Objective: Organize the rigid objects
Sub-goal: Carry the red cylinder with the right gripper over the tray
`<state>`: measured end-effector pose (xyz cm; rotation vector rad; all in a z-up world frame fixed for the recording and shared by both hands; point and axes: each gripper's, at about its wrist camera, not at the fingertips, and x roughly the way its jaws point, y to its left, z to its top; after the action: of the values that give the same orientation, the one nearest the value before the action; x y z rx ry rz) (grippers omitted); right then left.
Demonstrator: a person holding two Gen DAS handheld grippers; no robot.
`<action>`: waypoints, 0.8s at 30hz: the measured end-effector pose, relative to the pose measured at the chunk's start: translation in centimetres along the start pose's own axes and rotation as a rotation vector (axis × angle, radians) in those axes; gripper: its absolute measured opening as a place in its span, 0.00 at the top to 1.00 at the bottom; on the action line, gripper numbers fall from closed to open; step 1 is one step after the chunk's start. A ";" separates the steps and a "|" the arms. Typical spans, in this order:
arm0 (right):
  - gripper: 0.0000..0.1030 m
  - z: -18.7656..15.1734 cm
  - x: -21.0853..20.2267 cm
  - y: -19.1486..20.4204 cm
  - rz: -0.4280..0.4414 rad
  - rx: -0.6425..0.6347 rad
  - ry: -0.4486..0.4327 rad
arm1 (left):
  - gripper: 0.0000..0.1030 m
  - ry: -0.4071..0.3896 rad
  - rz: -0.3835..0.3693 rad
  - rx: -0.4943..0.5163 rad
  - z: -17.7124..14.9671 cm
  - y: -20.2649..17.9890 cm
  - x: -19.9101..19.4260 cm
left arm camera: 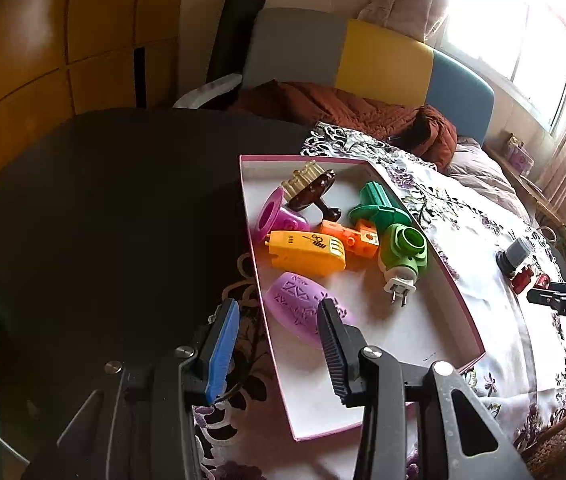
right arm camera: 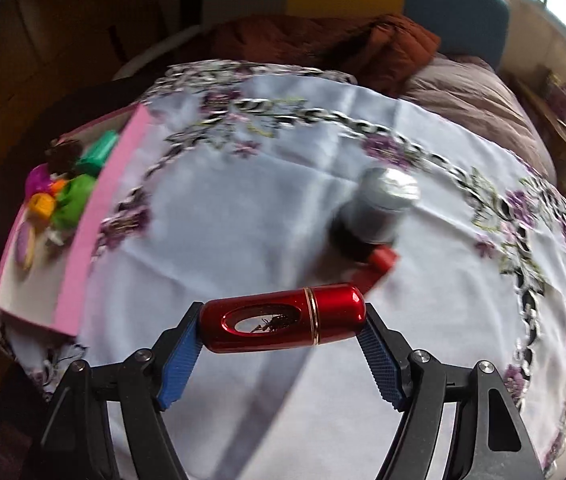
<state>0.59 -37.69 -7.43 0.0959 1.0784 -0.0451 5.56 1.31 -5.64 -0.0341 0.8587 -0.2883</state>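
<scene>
Floral cloth (right arm camera: 267, 216), pink box (left arm camera: 459, 292) w/ plastic toys (left arm camera: 307, 254), right gripper (right arm camera: 281, 326) gripping red case (right arm camera: 283, 322)

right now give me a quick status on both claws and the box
Right claw shut on red capsule, lifted off the cloth. Left claw open, empty, over pink box edge. Grey-capped jar on the cloth, not in the way.

Floral tablecloth (right arm camera: 243, 220), rust quilt (left arm camera: 347, 112)

Right gripper (right arm camera: 281, 330) fingers (right arm camera: 179, 364) clamp red capsule (right arm camera: 283, 326) endwise above tablecloth (right arm camera: 243, 220).
</scene>
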 end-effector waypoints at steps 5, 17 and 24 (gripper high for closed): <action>0.27 0.8 -1.0 5.4 0.069 -0.088 -0.053 | 0.60 -0.007 0.010 -0.005 -0.1 0.3 -0.3; 0.27 2.2 -0.1 19.3 0.217 -0.371 -0.113 | 0.60 -0.022 0.039 -0.001 -0.4 0.8 -1.4; 0.27 3.1 2.5 23.6 0.194 -0.470 -0.097 | 0.60 -0.014 0.035 -0.005 -0.4 0.9 -1.2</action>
<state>6.51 -14.51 -6.89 -0.2243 0.9546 0.3738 4.76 2.56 -5.12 -0.0255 0.8448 -0.2531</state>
